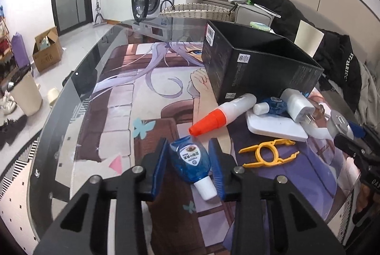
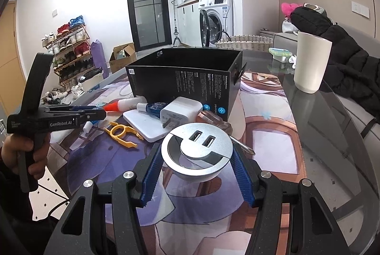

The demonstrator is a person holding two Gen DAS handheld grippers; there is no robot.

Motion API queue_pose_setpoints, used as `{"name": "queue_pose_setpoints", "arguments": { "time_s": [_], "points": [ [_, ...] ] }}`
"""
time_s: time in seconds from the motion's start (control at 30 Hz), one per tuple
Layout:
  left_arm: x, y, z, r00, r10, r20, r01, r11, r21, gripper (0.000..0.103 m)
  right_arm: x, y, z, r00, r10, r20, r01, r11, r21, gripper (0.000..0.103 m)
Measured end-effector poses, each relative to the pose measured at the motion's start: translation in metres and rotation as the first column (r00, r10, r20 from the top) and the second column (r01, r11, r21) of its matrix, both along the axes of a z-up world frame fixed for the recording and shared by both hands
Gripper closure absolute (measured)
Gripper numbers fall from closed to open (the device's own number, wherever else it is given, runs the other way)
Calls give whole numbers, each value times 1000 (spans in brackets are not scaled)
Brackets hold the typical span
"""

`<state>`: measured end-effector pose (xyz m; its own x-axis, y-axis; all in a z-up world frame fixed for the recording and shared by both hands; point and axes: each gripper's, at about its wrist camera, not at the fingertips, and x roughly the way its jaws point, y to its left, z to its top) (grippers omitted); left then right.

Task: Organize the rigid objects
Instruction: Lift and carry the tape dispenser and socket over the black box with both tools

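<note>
Left gripper [image 1: 190, 164]: blue pads flank a small blue bottle [image 1: 191, 163] with a white cap pointing back toward the camera; the jaws sit at its sides, but whether they press it I cannot tell. Bottle lies on the printed mat [image 1: 123, 98]. Just ahead of the left fingertips, the orange cap of a white glue bottle [image 1: 225, 115]; ahead and right, a yellow plastic clip [image 1: 268, 153] flat on the mat. Farther ahead-right, a white flat pad [image 1: 275, 124] carries a second blue bottle [image 1: 270, 106] and a white charger plug [image 1: 296, 105]. Open black box [image 1: 256, 65] stands beyond these, upright. Right gripper [image 2: 197, 167]: clamped on a round silver USB hub [image 2: 197, 148], pads touching both sides, hub raised above the mat. A screwdriver [image 2: 220, 126] lies just behind the hub. White cup [image 2: 311, 62] well ahead-right on the glass table [image 2: 332, 136].
</note>
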<state>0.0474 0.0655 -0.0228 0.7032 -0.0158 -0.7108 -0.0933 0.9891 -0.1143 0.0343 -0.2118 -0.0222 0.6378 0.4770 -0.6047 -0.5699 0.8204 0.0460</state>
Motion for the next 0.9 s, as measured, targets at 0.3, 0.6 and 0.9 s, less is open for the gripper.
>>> {"name": "queue_pose_setpoints", "arguments": {
  "time_s": [0.3, 0.6, 0.9],
  "points": [
    [-8, -13, 14, 997, -50, 66, 49, 999, 9, 70, -3, 0, 6, 999, 6, 37, -7, 1000, 14, 45],
    [-12, -29, 40, 985, -96, 147, 92, 995, 28, 70, -7, 2, 15, 998, 20, 66, -21, 1000, 15, 45],
    [-2, -40, 62, 969, -119, 217, 112, 993, 43, 70, -5, 4, 32, 994, 46, 98, -49, 998, 32, 45]
  ]
}}
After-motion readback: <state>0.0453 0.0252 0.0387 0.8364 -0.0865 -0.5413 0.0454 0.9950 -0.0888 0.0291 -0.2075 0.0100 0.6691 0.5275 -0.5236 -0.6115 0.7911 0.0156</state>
